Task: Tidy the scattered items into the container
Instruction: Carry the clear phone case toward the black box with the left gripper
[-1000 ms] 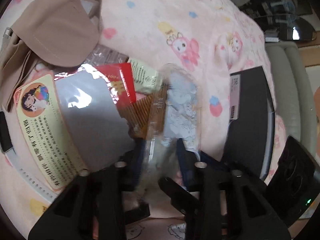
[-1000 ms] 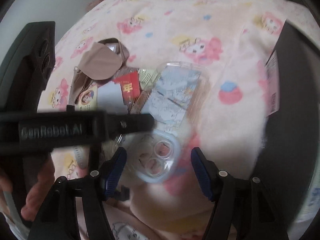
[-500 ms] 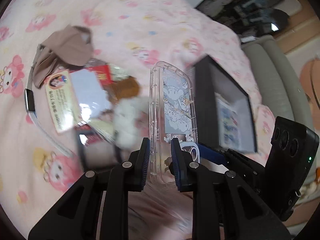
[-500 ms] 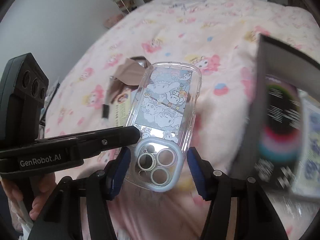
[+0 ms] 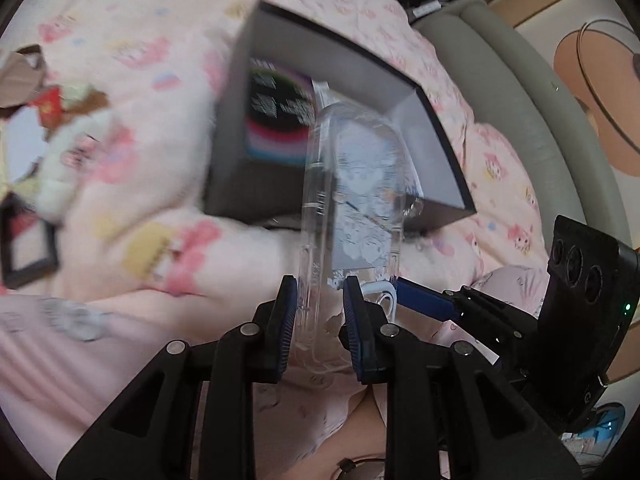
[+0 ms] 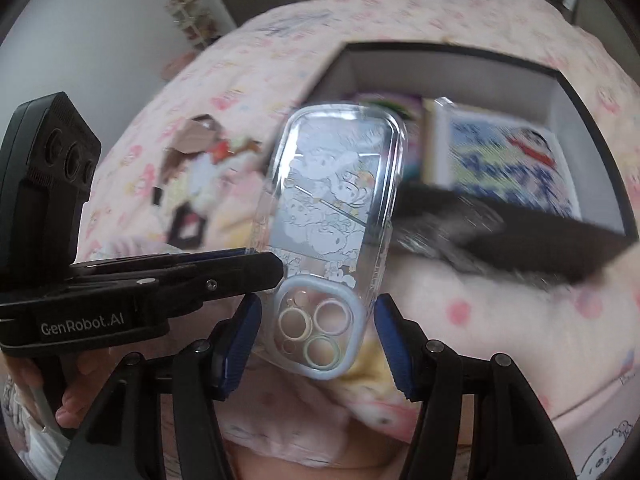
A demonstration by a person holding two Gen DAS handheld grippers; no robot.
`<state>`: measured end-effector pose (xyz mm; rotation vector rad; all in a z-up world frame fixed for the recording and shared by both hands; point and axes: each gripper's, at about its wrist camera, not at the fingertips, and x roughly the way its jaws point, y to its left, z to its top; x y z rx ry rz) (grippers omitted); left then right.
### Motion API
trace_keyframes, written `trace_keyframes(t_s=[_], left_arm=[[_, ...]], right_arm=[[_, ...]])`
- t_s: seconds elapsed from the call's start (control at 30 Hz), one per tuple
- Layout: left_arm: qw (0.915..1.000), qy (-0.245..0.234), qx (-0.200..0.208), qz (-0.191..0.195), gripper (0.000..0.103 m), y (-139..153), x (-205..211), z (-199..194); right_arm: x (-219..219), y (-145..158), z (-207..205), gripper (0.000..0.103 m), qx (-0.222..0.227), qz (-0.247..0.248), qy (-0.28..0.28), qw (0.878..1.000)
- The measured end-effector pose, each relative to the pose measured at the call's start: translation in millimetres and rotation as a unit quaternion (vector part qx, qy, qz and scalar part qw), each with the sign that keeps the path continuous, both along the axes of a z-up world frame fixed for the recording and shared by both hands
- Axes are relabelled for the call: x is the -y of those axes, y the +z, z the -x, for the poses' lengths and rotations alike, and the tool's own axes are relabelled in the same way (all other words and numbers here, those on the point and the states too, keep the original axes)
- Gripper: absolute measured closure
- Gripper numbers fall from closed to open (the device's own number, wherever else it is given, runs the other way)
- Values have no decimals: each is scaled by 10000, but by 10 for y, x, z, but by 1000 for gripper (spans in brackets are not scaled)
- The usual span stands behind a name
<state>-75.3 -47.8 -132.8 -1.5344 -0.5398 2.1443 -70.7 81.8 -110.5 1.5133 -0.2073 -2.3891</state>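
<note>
Left gripper (image 5: 318,300) is clamped on the camera end of the clear case (image 5: 352,216). The case sticks straight out ahead of the fingers, long axis along them, free end over the near wall of the box (image 5: 436,120). The box lies just ahead and slightly right, open side up, cards already inside. Right gripper (image 6: 316,332) is spread wide, its pads (image 6: 240,340) either side of the case (image 6: 332,200) but apart from it, gripping nothing. Left is the carrier; likely a short push forward, then release. Loose pile (image 5: 60,128) sits far left.
</note>
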Motion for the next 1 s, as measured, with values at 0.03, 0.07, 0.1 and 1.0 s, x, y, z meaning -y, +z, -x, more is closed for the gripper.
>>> trace_keyframes(t_s=[0.03,0.07,0.1,1.0], left_arm=[[10000,-46,19,24,78,-36,-54,14],[10000,-86,39,30,76,-66,-92,28],[9999,-116,53,11,75,-84,-109,40],[9986,9,-414,-336,78,-74,-20,54]], right_arm=[[-52,-59,6,48,68,-9,-47,10000],[-88,-108,7,48,113,24,-73,9999],[-127,-148,6,48,162,112,-85,9998],[-347,-159,86,69,-107,645,-269,9975]])
